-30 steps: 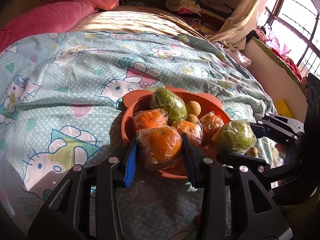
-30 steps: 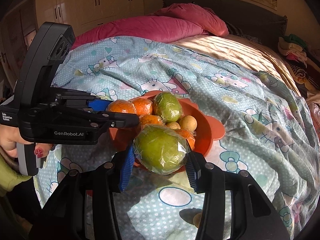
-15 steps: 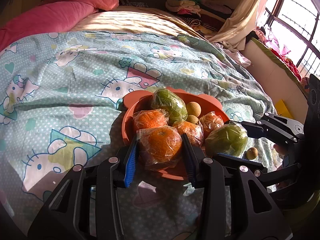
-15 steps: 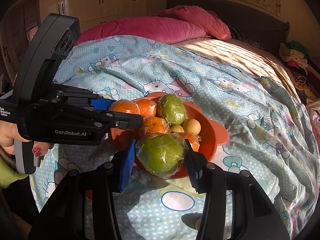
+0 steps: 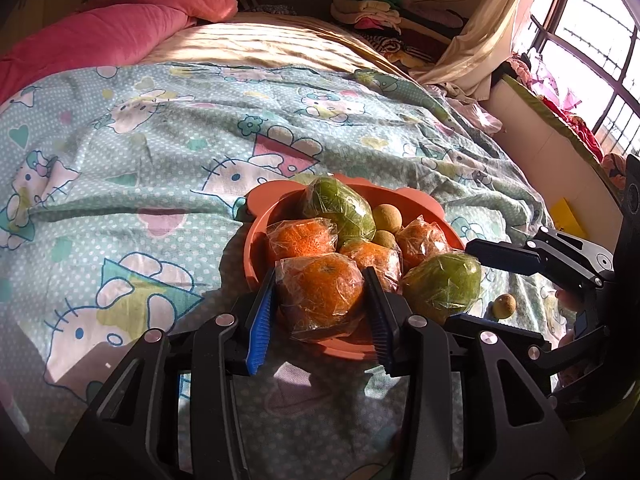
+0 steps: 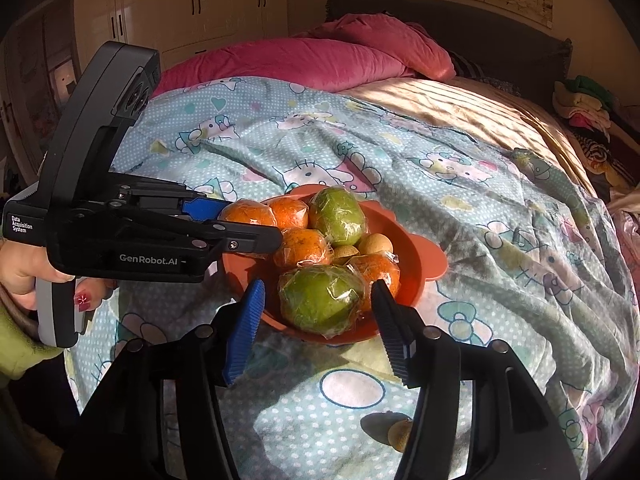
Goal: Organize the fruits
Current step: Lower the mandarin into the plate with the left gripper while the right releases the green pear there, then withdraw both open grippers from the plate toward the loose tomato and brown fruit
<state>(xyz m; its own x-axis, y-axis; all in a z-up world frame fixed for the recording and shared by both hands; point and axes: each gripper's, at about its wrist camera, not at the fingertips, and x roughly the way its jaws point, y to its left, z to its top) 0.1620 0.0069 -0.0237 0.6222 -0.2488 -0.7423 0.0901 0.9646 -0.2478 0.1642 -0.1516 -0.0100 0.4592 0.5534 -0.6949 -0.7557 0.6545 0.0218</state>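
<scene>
R gripper [image 6: 318, 328] has let go since 0.5 s ago: fingers now spread w/ gaps either side of the wrapped green fruit [image 6: 322, 300], which sits on the near edge of the orange bowl [image 6: 420, 276]. L gripper [image 5: 320, 312] unchanged, still clamped on a wrapped orange [image 5: 320, 290] at the bowl's near rim. One small brown fruit [image 5: 504, 306] lies loose on the Hello Kitty sheet [image 5: 140, 160] just beside the bowl; more wrapped fruit crowds the bowl behind both grippers.

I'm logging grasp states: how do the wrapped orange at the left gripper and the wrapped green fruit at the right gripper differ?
The plastic-wrapped orange is pinched between the left gripper's pads; the plastic-wrapped green fruit sits between the right gripper's open pads with gaps. The green one looks larger. Both sit at the round orange bowl's near rim.
</scene>
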